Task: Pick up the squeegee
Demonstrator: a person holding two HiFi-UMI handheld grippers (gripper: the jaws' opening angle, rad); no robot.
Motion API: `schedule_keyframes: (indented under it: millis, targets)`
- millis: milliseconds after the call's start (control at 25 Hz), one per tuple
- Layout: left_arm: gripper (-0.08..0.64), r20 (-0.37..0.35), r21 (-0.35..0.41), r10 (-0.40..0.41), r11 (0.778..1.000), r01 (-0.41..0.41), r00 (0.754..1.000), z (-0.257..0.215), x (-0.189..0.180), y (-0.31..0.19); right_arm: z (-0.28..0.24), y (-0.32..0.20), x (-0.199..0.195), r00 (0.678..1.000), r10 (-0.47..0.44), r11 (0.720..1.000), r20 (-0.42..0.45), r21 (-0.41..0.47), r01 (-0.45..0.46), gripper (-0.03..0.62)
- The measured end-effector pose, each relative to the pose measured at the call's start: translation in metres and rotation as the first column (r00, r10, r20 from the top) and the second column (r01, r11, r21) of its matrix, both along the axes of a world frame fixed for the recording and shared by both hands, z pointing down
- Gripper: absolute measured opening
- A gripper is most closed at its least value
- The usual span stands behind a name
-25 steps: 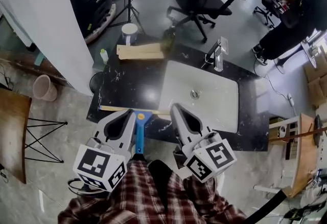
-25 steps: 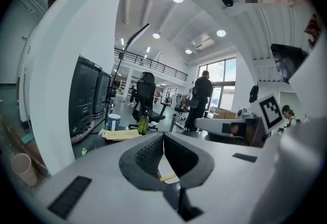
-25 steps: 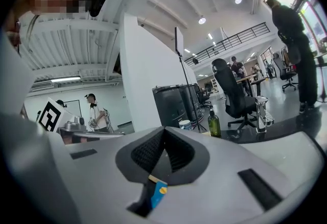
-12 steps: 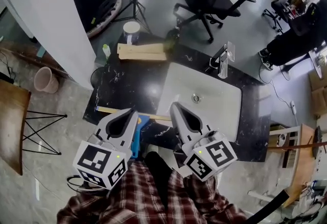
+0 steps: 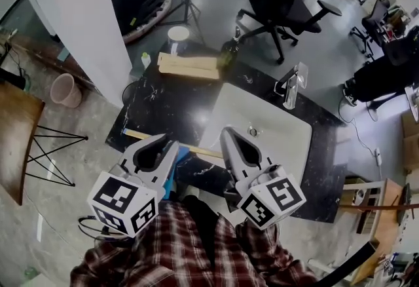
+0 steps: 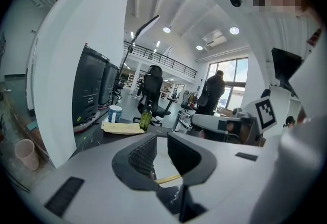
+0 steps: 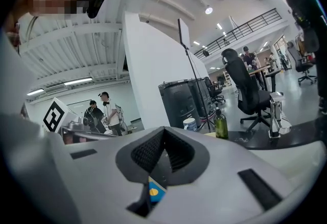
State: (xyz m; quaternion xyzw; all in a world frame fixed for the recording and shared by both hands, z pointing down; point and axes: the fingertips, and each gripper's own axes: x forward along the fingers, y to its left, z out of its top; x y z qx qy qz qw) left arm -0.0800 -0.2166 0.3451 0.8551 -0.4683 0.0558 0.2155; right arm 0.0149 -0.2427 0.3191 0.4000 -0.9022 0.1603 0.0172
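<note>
Since a second ago, the left gripper [image 5: 167, 145] has been slid over more of the blue handle [image 5: 175, 171], so less blue is seen.

Nearest, both grippers are held side by side by the front edge of the worktop [image 5: 163, 105]. The left gripper's jaws are being opened. A thin gap is seen between them, and nothing is pinched yet. The right gripper [image 5: 229, 133] is kept with its jaws pressed together and empty.

Just past the tips, the squeegee [image 5: 200, 151] is laid along the front of the worktop. Its long pale strip runs across, and its blue handle points back toward the person. In the left gripper view the strip is seen through the gap.

To do this step well, the left jaws should likely be opened wider first. Then they can be lowered around the handle and closed only once it sits well inside. The strip should not be pushed toward the sink [image 5: 262, 122] just behind it.

Farther on, bare dark worktop is left open beside the sink, so room is given there. The tap [image 5: 292, 86] is set at the back. A flat board [image 5: 190, 64], a green bottle [image 5: 229, 51] and a cup [image 5: 178, 35] are kept at the far edge, well apart. A white wall [image 5: 78, 23] is close on the left, and an office chair [image 5: 281, 4] is seen beyond.
</note>
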Motion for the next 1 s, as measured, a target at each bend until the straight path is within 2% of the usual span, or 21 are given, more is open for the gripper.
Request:
schedule_keyframes:
  millis: [200,280,440,600,720,1000]
  targets:
    - [0.154,-0.008,-0.031,0.02,0.999,-0.02,1.0,0.003,0.007,0.002,-0.001,-0.002,0.002,1.0,-0.021,1.0,0.002,0.002,0.021,0.011]
    - [0.178,0.02,-0.04,0.021,0.999,-0.02,1.0,0.006,0.008,0.002,-0.001,-0.003,0.002,1.0,-0.027,1.0,0.005,0.004,0.027,0.011]
    - [0.179,0.119,-0.054,0.011,0.999,-0.005,0.993,0.016,0.007,0.003,-0.002,-0.004,0.002,0.999,-0.036,0.999,0.01,0.005,0.036,0.011]
    - [0.179,0.192,-0.126,0.02,0.992,0.004,0.981,0.037,0.004,0.009,0.003,-0.002,0.003,0.999,-0.042,0.999,0.008,0.002,0.042,0.011]
    - [0.179,0.233,-0.205,0.044,0.979,0.004,0.971,0.059,0.003,0.017,0.011,0.003,0.004,0.999,-0.051,0.999,0.011,-0.011,0.051,0.011]
    - [0.178,0.281,-0.362,0.075,0.932,0.034,0.957,0.098,0.005,0.027,0.029,0.012,0.004,0.995,-0.082,0.995,0.057,-0.059,0.085,0.011]
